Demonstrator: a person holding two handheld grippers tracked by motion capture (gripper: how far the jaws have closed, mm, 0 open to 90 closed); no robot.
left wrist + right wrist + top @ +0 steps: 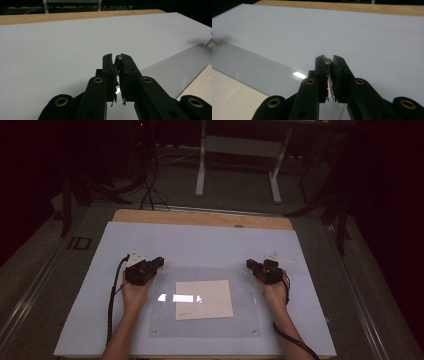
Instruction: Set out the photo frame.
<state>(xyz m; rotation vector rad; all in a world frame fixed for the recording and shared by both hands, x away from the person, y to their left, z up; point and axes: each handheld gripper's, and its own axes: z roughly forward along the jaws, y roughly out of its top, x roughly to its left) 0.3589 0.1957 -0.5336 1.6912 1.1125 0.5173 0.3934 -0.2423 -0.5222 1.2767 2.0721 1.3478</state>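
A clear plastic sheet (205, 327) lies on a white board (200, 242) and covers a beige paper (204, 299). My left gripper (159, 261) sits at the sheet's far left corner. In the left gripper view this gripper (118, 58) is shut on a small metal corner screw (120, 56). At the far right corner is my right gripper (249, 264). The right gripper view shows it (329, 60) shut on that corner's screw (327, 60). Both hands rest on the board beside the sheet.
The board lies on a wooden table (200, 217) whose far edge shows beyond it. Bare white board stretches ahead of both grippers. A white table frame (240, 150) and cables (150, 190) stand on the floor behind. Two more screws mark the sheet's near corners.
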